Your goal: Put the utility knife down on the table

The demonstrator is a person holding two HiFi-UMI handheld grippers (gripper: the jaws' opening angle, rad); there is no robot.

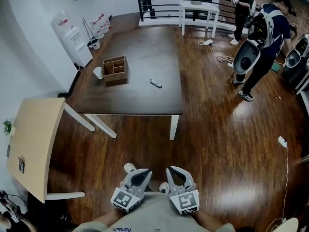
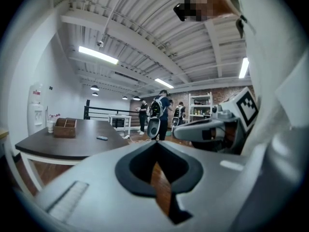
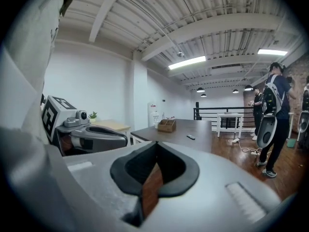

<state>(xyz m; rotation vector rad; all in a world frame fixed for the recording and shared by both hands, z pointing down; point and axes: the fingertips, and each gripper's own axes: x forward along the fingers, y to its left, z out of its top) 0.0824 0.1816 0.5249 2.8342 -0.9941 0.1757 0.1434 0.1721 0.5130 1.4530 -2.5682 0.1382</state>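
Your left gripper (image 1: 143,172) and right gripper (image 1: 173,170) both have jaws clenched empty; what looks like the utility knife (image 1: 155,83) lies on the surface (image 1: 145,52) right of the box (image 1: 116,69), well ahead, equidistant, long axis roughly crosswise.

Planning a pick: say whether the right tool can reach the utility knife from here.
Probably not: the right tool hangs a stretch of floor short of the table where the utility knife lies. Nothing blocks the path.
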